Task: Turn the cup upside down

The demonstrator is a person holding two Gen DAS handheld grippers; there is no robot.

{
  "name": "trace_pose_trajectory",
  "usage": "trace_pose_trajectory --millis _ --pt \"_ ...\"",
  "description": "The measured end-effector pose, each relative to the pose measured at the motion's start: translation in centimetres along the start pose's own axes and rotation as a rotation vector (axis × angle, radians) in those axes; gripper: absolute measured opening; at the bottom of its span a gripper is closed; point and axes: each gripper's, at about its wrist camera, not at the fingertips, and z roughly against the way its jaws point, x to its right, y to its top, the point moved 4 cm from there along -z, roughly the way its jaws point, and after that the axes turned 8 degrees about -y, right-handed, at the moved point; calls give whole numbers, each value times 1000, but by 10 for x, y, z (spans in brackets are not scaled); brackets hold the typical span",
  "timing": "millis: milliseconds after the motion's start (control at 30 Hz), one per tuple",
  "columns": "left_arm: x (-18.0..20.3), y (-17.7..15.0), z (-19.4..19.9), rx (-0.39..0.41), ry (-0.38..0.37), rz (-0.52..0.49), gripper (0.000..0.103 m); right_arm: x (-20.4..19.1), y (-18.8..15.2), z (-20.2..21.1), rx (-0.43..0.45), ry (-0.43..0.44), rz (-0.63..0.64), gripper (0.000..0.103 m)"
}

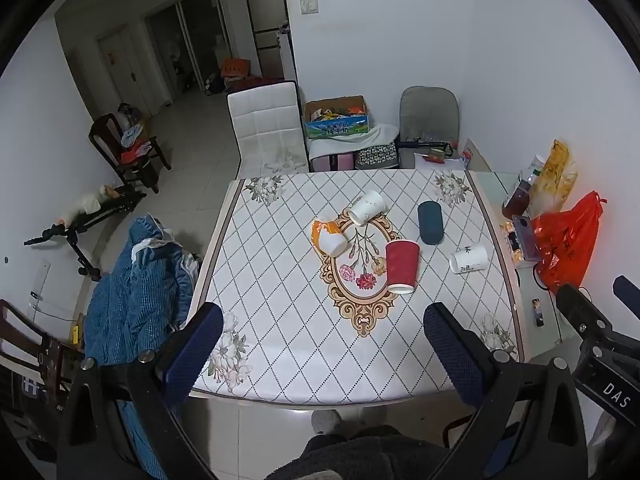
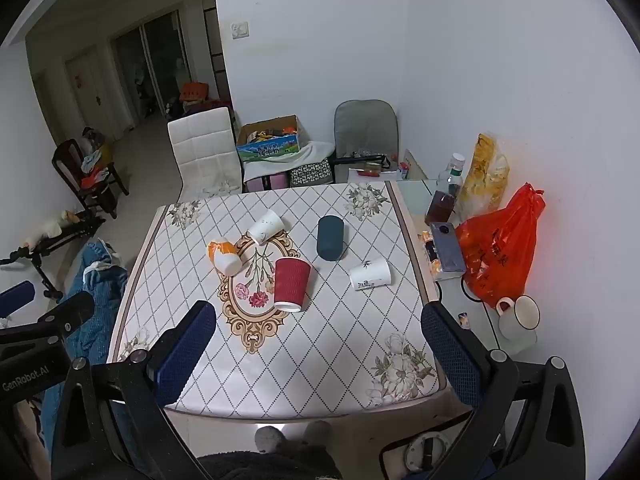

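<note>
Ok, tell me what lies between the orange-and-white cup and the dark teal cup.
The white cup sits toward the back of that stretch and the red cup toward the front, both on their sides; the right wrist view shows it best.

The left gripper point(image 1: 322, 344) hangs with its fingers point(image 1: 192, 354) spread wide apart and nothing between them; one blue-padded finger sits at 7 o'clock in its own view, the other at 5 o'clock. The right gripper point(image 2: 320, 344) holds the same pose, fingers point(image 2: 454, 354) parted wide, gripping nothing. Each gripper shows in the other's view: the right at 4 o'clock of the left wrist view, the left at 8 o'clock of the right wrist view.
</note>
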Motion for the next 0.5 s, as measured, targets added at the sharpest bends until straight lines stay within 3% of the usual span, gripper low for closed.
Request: trace_pose_trajectory --millis 500 --pt "0 0 0 4 0 1 103 0 -3 2 -1 4 1 103"
